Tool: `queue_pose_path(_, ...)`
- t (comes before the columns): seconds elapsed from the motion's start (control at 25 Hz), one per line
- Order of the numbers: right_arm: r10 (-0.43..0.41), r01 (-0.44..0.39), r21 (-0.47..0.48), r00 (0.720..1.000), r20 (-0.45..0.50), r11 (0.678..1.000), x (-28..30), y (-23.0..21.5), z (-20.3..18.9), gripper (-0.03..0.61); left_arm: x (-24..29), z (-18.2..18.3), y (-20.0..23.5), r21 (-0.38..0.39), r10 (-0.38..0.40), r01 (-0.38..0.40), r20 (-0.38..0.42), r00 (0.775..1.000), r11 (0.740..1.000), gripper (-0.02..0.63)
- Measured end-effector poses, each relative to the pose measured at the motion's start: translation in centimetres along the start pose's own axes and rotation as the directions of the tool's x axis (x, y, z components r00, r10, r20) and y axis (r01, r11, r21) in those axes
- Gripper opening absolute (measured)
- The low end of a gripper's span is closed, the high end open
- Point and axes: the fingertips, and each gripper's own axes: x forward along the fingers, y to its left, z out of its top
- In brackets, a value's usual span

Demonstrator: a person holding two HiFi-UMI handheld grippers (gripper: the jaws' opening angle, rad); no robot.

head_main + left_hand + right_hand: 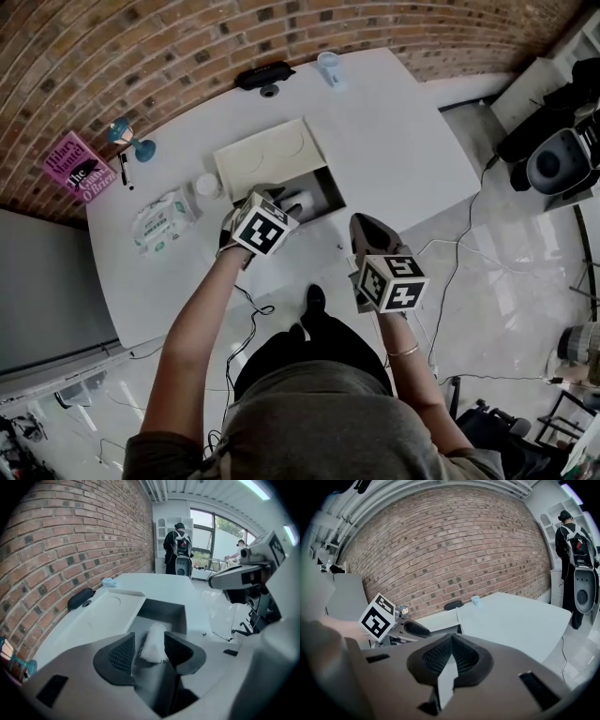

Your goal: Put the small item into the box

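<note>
A white box [267,155] lies on the white table [403,141], its lid slid back over a grey well [326,190]. The small white item [154,645] lies in that well between the pads of my left gripper [150,637], whose jaws stand wide, a gap showing on the item's left side. In the head view the left gripper [286,202] reaches into the well beside the small white item [300,199]. My right gripper [362,225] hovers off the table's near edge. The right gripper [451,660] has its pads together with nothing between them.
On the table's left are a pink book [80,169], a pen [125,171], a blue stand [128,138], a wipes pack [161,220] and a small white jar [207,185]. A black pouch [264,75] and a blue cup [328,67] sit at the far edge. Cables [450,272] cross the floor.
</note>
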Motion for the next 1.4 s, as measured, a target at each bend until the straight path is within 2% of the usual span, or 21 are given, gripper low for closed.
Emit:
queue_pose_path(0.28, 0.013, -0.013, -0.015, 1.0, 0.004, 1.0, 0.3, 0.5, 0.4, 0.008, -1.3, -0.4, 0.9, -0.107, 0.048, -0.04, 0.071, 0.996, 0.993, 0.181)
queue_pose_path(0.64, 0.035, -0.034, -0.035, 0.999, 0.006, 0.999, 0.6, 1.5, 0.9, 0.008, -3.9, -0.7, 2.1, -0.217, 0.126, -0.089, 0.166, 0.978, 0.972, 0.142)
queue_pose_path(1.4, 0.093, -0.092, -0.085, 0.996, -0.001, 0.992, 1.3, 4.1, 1.4, 0.008, -8.2, -3.4, 3.2, -0.401, 0.285, -0.164, 0.263, 0.922, 0.901, 0.071)
